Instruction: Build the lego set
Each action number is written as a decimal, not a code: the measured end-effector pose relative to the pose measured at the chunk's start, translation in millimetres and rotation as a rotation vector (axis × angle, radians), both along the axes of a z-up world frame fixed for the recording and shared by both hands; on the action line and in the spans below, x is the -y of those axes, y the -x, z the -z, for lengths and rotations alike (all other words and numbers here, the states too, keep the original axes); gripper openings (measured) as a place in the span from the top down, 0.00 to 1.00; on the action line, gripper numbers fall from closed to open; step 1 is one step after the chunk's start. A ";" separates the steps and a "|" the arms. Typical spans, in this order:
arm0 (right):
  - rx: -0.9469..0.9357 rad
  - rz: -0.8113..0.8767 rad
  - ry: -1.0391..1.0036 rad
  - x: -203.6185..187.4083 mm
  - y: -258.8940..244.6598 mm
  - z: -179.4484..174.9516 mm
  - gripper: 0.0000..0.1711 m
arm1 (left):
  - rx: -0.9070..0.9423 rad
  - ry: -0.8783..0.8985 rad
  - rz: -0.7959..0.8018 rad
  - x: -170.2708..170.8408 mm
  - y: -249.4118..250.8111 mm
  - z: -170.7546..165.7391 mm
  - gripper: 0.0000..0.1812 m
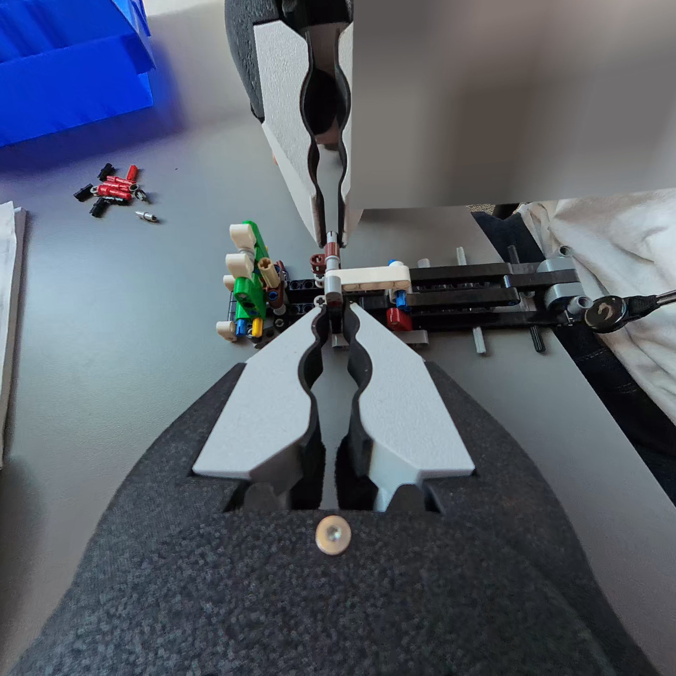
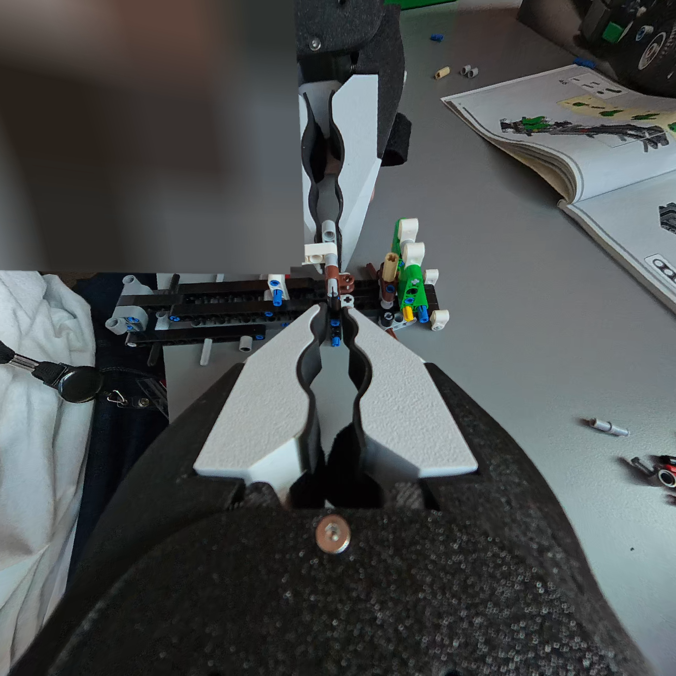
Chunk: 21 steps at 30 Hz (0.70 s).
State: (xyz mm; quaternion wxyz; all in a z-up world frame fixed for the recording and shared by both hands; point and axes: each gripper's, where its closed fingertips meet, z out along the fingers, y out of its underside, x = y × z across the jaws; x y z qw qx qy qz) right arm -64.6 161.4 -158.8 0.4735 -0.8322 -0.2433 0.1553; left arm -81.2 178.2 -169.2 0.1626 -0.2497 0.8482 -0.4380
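Left gripper (image 1: 334, 311) pinches the chassis (image 1: 457, 292); right gripper (image 2: 333, 311) pinches the axle (image 2: 332, 283) above it. Push straight, chassis braced.

No writing is legible in either view. The open instruction booklet (image 2: 585, 135) on the table (image 2: 512, 329) carries printed building diagrams and small step markings, but they are too small and blurred to make out. The round black badge reel (image 1: 603, 314) at the person's waist bears a pale curled mark, not a clear letter or number. The blue bin (image 1: 66, 66) shows no label.
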 end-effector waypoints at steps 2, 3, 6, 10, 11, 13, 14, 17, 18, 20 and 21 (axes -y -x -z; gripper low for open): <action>-0.008 -0.004 0.010 0.2 0.1 0.4 0.96 | 0.003 -0.003 -0.002 -0.1 -0.2 0.1 0.97; 0.005 -0.002 0.003 -0.2 -0.3 0.7 0.96 | 0.001 -0.001 -0.004 -0.1 -0.5 0.0 0.97; -0.003 -0.007 0.010 0.3 0.1 0.8 0.97 | -0.007 0.004 -0.007 0.3 -1.0 -0.1 0.97; -0.016 -0.002 0.015 1.1 -3.1 0.6 0.96 | -0.008 -0.010 -0.025 -0.3 -2.5 0.8 0.97; -0.013 -0.001 0.013 0.8 -3.2 0.5 0.96 | -0.017 -0.055 -0.025 -4.9 -0.2 3.7 0.97; -0.010 0.001 0.011 0.8 -3.4 0.4 0.96 | -0.019 -0.113 -0.047 -17.0 3.6 -0.9 0.89; -0.012 0.003 0.012 0.5 -3.8 0.4 0.96 | -0.007 -0.098 -0.059 -19.7 3.8 -11.5 0.89; -0.008 0.007 0.009 -0.8 -4.2 0.4 0.96 | -0.018 -0.090 -0.063 -16.5 0.4 -36.5 0.90; -0.002 0.009 0.005 -1.2 -4.1 0.4 0.96 | -0.033 -0.129 -0.053 -13.1 -1.6 -37.1 0.90; 0.013 0.012 -0.005 -1.6 -3.9 0.4 0.96 | -0.073 -0.221 -0.024 -5.0 -5.3 -32.6 0.90; 0.014 0.012 -0.006 -1.6 -3.8 0.3 0.96 | -0.105 -0.251 -0.006 0.0 -5.9 -29.7 0.90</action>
